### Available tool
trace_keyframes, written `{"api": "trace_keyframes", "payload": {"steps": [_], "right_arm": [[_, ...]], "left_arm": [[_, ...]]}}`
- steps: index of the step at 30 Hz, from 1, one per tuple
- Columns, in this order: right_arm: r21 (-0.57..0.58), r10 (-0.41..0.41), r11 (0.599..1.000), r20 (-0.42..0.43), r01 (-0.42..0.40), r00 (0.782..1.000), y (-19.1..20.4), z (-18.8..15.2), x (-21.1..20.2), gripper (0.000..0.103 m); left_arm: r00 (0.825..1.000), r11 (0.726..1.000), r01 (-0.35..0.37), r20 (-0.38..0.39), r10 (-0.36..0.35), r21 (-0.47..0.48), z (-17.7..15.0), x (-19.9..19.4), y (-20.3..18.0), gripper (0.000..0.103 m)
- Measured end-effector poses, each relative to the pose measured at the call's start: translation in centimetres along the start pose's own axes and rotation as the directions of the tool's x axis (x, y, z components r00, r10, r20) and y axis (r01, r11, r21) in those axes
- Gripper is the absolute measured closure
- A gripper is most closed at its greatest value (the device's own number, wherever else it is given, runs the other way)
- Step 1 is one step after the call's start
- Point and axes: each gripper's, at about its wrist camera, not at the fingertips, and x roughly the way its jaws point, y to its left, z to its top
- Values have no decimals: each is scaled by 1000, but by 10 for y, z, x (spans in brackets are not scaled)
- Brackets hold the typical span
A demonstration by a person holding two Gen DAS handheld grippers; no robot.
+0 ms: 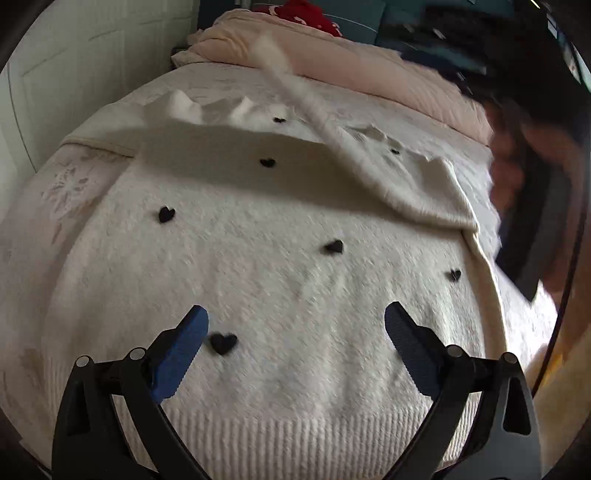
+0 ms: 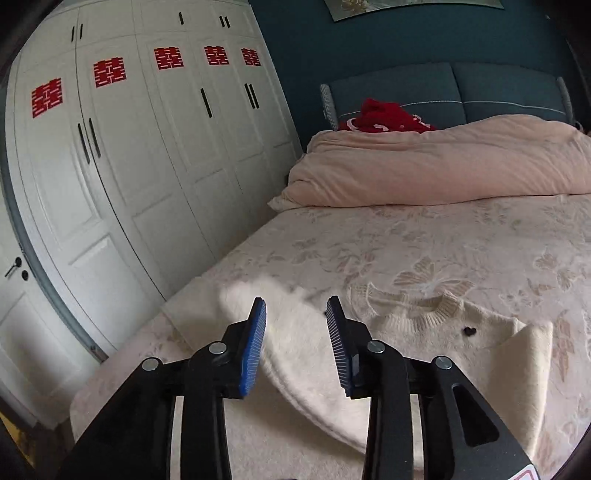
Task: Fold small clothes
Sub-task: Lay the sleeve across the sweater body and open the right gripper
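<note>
- Across the left wrist view, a white sweater [image 1: 258, 258] with small black hearts [image 1: 166, 214] is spread over the bed [image 1: 55, 192]; its ribbed hem is cut off at the lower edge by the black gripper frame.
- At the far end of the sweater, one sleeve [image 1: 369, 166] is seen lying diagonally over the chest, smeared by motion; the thin white streak running up from it cannot be made out clearly.
- At the right edge, a dark shape and a blurred hand [image 1: 517, 166] are seen, too smeared for any detail to be told.
- Low over the hem, the left gripper [image 1: 295, 332] is held tilted downward, its blue pads [image 1: 184, 350] spread wide with nothing between them; whether the fabric is touched cannot be told.
- Behind the sweater, a pink duvet [image 1: 332, 55] and a red garment [image 1: 306, 14] are partly visible, the rest being lost in dark blur.
- From the right wrist view, the sweater [image 2: 424, 321] is shown near the bed's foot, its ribbed collar [image 2: 436, 306] facing the camera and one heart [image 2: 470, 331] visible; its lower part is hidden behind the gripper frame.
- The right gripper [image 2: 295, 317] is held above the bed, pointed shallowly downward, its ribbed blue pads [image 2: 255, 343] partly apart and released; the blurred white sleeve [image 2: 288, 332] is seen behind the gap, not pressed by either pad.
- At the left, white wardrobe doors [image 2: 147, 166] with red paper cuttings [image 2: 109, 72] are shown.
</note>
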Motion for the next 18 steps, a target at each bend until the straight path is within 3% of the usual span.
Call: {"api": "trace_keyframes", "payload": {"steps": [2, 3, 4, 6, 9, 12, 13, 14, 15, 16, 18], "right_arm": [[18, -111, 994, 6, 111, 994, -9, -25, -22, 46], [17, -185, 983, -8, 185, 983, -20, -40, -33, 46], [1, -267, 964, -39, 267, 963, -28, -55, -42, 46], [-61, -434, 901, -126, 429, 892, -49, -84, -46, 46], [-104, -524, 851, -220, 514, 823, -80, -114, -45, 46], [-113, -546, 835, -280, 538, 789, -108, -122, -31, 46], [-105, -537, 840, -299, 532, 789, -116, -120, -24, 48], [-79, -515, 851, -317, 519, 796, -130, -122, -19, 63], [-42, -486, 864, -328, 502, 810, -139, -128, -21, 78], [-9, -476, 865, -331, 502, 814, -148, -124, -22, 92], [51, -482, 859, -259, 510, 837, -152, -116, -39, 94]], "left_arm": [[1000, 999, 14, 20, -13, -39, 20, 7, 17, 7], [999, 998, 32, 23, -31, -60, 34, 15, 25, 5], [999, 997, 41, 26, -39, -72, 46, 25, 30, 5], [999, 994, 41, 19, -40, -98, 72, 47, 38, 5], [999, 983, 26, -15, -29, -183, 101, 94, 50, 5], [1000, 959, -6, -29, -2, -285, 117, 130, 60, 6], [1000, 957, -14, -13, 11, -289, 121, 135, 61, 9], [999, 959, -47, -5, 48, -281, 125, 140, 59, 14], [997, 960, -69, 2, 72, -271, 129, 143, 54, 32], [996, 961, -78, 10, 83, -264, 133, 144, 51, 58], [997, 960, -55, 31, 66, -276, 142, 142, 49, 79]]}}
